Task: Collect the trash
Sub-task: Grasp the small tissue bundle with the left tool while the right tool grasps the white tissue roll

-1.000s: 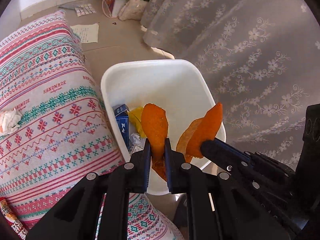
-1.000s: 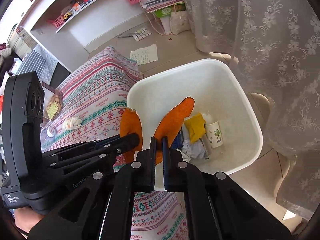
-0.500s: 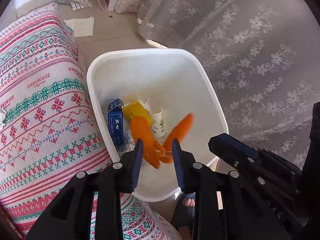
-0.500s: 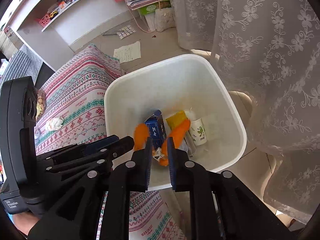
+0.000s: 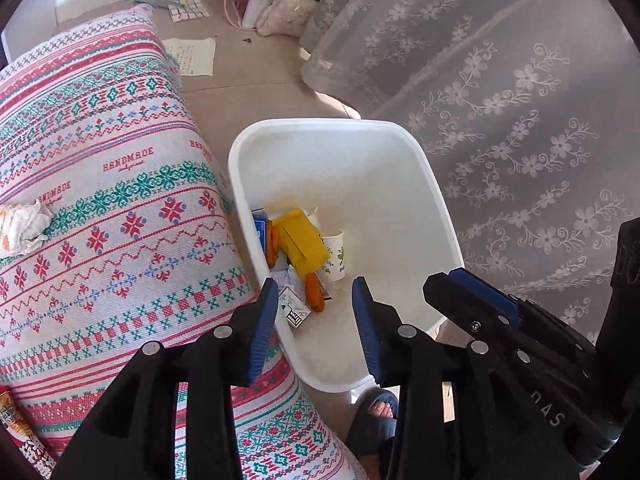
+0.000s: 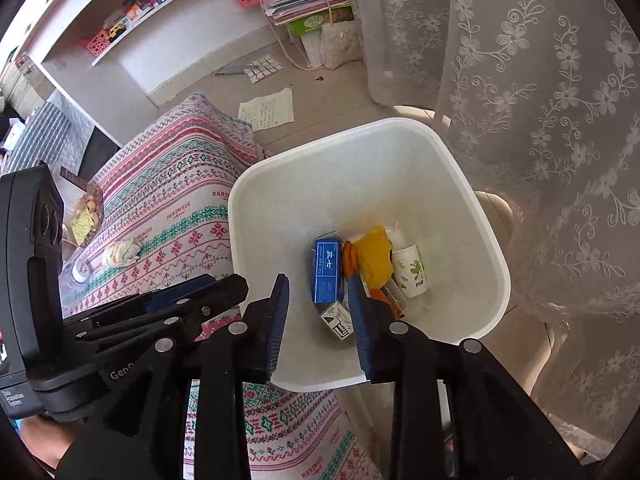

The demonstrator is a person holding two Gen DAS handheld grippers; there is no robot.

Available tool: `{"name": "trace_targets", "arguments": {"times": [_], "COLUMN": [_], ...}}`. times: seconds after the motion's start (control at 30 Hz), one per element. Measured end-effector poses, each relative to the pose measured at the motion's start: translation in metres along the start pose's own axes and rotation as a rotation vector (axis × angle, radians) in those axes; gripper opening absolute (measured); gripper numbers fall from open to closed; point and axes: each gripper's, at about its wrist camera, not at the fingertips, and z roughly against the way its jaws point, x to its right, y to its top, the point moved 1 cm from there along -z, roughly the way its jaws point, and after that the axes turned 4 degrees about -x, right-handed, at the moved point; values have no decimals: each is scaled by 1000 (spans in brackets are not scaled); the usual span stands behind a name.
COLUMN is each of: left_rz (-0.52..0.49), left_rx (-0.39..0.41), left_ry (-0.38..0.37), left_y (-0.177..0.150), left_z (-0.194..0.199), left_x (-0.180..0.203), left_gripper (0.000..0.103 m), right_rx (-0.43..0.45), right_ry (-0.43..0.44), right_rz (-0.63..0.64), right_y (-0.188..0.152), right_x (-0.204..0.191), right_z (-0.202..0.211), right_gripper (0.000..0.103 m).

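Both claws are hanging released and empty over the near rim of the white bin (image 6: 478, 216): the left claw (image 5: 316, 320) and the right claw (image 6: 318, 308) are each showing blue-padded jaws spread wide apart. Below them, on the bin floor, orange peel pieces (image 5: 314, 290) are lying among a blue carton (image 6: 327, 270), a yellow wrapper (image 5: 302, 240) and a paper cup (image 6: 410, 270). Beside the bin, a crumpled tissue (image 5: 24, 226) is resting on the patterned cushion (image 5: 120, 200), with a lace curtain (image 5: 500, 120) hanging beyond.
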Motion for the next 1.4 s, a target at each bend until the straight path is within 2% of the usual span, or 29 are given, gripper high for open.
{"name": "trace_targets", "arguments": {"times": [0.07, 0.17, 0.23, 0.47, 0.57, 0.8, 0.9, 1.13, 1.27, 1.4], "left_rz": [1, 9, 8, 58, 154, 431, 513, 600, 632, 640], "left_rx": [8, 35, 47, 95, 136, 237, 258, 229, 198, 177], "left_ry": [23, 54, 86, 181, 193, 206, 222, 261, 248, 269], "left_y": [1, 2, 1, -6, -16, -61, -81, -116, -125, -128], "left_z": [7, 22, 34, 93, 125, 193, 211, 215, 207, 200], "left_x": [-6, -16, -25, -75, -110, -198, -228, -271, -286, -292], "left_gripper": [39, 48, 49, 50, 59, 63, 63, 63, 63, 63], "right_rx": [1, 0, 3, 17, 21, 20, 12, -13, -39, -5], "right_ry": [13, 34, 47, 88, 106, 137, 148, 134, 111, 95], "right_rz": [4, 21, 38, 109, 153, 261, 300, 428, 567, 727], "right_y": [1, 3, 3, 5, 6, 6, 5, 0, -2, -1], "right_x": [-4, -13, -20, -49, -67, -117, -139, -188, -217, -245], "right_z": [-1, -1, -1, 0, 1, -4, -11, -32, -38, -35], "right_gripper": [32, 37, 42, 48, 49, 56, 57, 62, 62, 75]}}
